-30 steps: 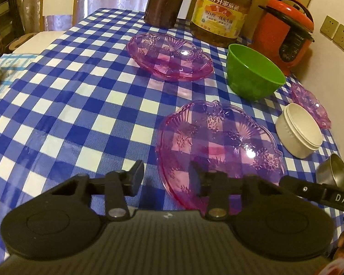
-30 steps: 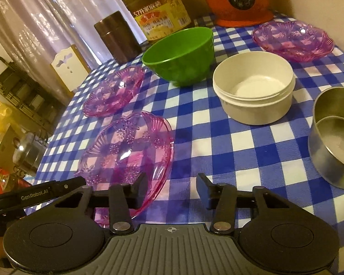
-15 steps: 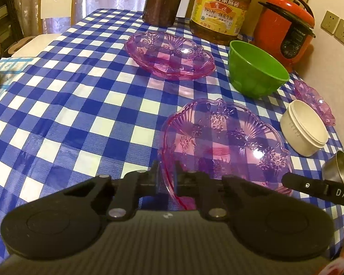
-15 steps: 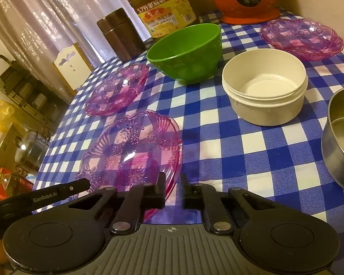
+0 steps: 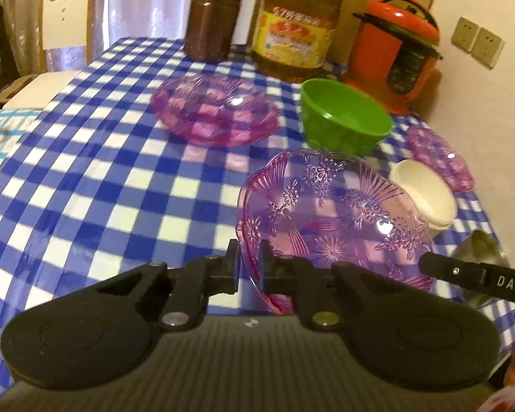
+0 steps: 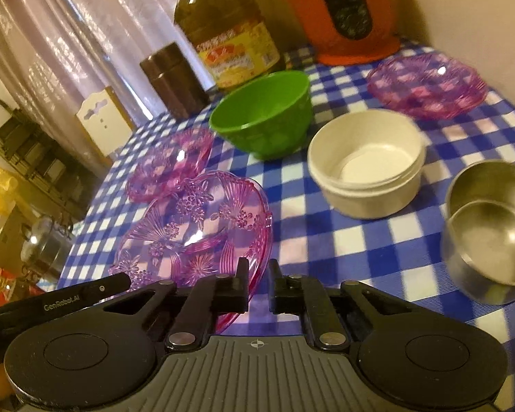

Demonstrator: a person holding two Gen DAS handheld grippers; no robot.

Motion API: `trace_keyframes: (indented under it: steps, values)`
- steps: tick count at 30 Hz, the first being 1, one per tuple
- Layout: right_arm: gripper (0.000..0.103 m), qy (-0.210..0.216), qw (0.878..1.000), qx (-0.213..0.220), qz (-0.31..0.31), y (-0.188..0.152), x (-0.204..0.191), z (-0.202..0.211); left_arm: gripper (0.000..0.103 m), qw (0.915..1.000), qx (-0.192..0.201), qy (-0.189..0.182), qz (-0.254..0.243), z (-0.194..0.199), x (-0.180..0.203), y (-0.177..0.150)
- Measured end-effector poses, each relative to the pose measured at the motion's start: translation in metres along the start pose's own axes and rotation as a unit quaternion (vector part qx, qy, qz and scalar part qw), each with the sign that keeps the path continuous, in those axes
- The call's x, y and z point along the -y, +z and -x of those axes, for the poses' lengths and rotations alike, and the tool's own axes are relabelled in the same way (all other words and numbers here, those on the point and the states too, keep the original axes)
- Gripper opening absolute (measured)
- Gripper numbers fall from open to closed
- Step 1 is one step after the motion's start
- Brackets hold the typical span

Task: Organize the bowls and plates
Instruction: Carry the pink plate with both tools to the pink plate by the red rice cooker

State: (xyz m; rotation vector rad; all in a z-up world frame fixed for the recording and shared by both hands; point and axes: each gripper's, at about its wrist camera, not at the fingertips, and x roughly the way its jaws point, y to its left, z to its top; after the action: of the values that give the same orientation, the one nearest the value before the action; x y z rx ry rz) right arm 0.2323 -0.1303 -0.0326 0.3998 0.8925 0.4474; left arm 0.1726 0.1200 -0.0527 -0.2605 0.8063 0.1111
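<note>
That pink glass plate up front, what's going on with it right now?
A person has both grippers clamped on the near pink plate: the left gripper pinches one edge, the right gripper the opposite edge. The plate sits tilted, lifted off the checked tablecloth. The green bowl, white bowl, steel bowls and two other pink plates rest untouched.

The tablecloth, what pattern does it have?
The tablecloth is a blue and white check, clearest in the left wrist view.

Home dining area: checked tablecloth (image 5: 86,178), cooking-oil jug (image 5: 297,31), red rice cooker (image 5: 395,51), chair (image 5: 67,17), curtains (image 6: 86,34).
</note>
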Motion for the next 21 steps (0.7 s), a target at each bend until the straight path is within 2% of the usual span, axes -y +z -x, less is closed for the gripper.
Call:
trace_keyframes:
  steps: [10, 16, 21]
  values:
    - [0.010, -0.021, 0.998, 0.052, -0.035, 0.033, 0.028, 0.057, 0.009, 0.9971, 0.027, -0.047, -0.054, 0.012, 0.071, 0.040]
    - [0.010, -0.050, 0.993, 0.090, -0.055, 0.062, 0.061, 0.082, 0.009, 0.9925, 0.035, -0.080, -0.086, -0.012, 0.132, 0.067]
    - [0.009, -0.075, 0.988, 0.119, -0.070, 0.092, 0.096, 0.086, 0.009, 0.9877, 0.037, -0.111, -0.104, -0.043, 0.179, 0.089]
